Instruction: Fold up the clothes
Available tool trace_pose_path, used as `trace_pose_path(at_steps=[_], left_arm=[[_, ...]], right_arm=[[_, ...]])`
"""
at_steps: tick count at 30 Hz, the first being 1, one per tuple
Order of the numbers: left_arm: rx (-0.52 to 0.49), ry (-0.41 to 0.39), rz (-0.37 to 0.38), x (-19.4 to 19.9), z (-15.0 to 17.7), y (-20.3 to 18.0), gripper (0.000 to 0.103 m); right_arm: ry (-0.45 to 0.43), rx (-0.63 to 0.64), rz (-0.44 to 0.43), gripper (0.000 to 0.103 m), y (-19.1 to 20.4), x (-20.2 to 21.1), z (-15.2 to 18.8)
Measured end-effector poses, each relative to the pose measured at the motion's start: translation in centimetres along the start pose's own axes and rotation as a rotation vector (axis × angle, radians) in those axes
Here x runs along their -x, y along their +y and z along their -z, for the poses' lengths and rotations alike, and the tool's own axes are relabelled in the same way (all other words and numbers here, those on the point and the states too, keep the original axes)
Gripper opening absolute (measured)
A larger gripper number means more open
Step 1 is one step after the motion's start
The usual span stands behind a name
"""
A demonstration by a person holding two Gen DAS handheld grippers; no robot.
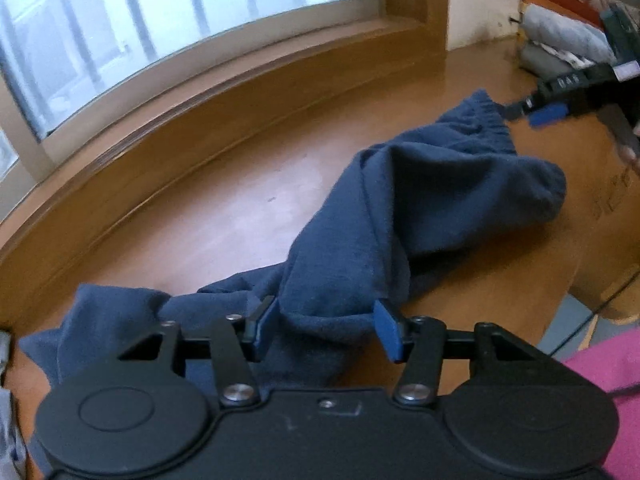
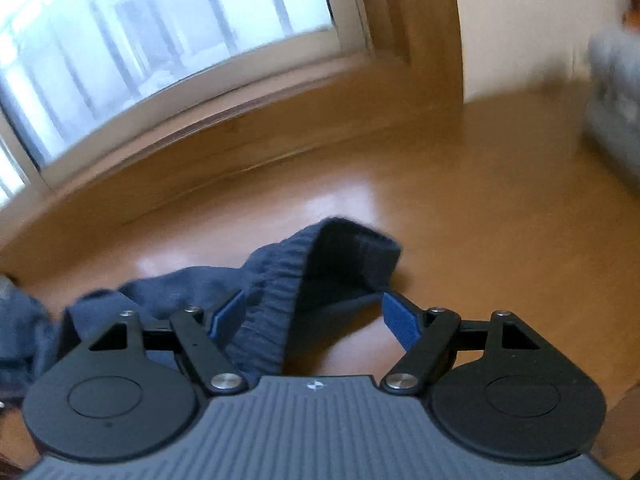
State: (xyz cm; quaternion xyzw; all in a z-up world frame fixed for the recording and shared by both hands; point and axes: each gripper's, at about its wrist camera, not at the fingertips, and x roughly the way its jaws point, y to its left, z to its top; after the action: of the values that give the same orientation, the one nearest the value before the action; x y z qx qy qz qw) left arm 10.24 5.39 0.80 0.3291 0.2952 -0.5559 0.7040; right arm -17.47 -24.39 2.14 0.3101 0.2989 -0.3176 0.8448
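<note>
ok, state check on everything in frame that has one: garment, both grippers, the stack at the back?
navy sweatpants: crumpled and unfolded on the wooden surface, elastic waistband end away from the left gripper
left gripper: half open, a bunch of fabric between the fingers
right gripper: open, at the waistband, not clamped
clothes stack: folded, piled in the corner

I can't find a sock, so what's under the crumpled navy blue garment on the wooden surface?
Only bare wooden surface shows around the crumpled navy blue garment. Nothing pokes out, but the bunched cloth hides whatever lies beneath it.
</note>
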Motion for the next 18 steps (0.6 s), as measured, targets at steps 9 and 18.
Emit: trace_pose_path(at_steps=[9,18], left_arm=[[0.014,-0.026,-0.073,-0.3,0.4,-1.5,0.052],[-0.147,-0.041,-0.043,-0.1,0.4,-2.7,0.052]], right_arm=[[0.160,0.086,-0.154,0.078,0.4,2.1,3.4],[0.163,0.001,-0.127,0.078,0.7,0.1,5.5]])
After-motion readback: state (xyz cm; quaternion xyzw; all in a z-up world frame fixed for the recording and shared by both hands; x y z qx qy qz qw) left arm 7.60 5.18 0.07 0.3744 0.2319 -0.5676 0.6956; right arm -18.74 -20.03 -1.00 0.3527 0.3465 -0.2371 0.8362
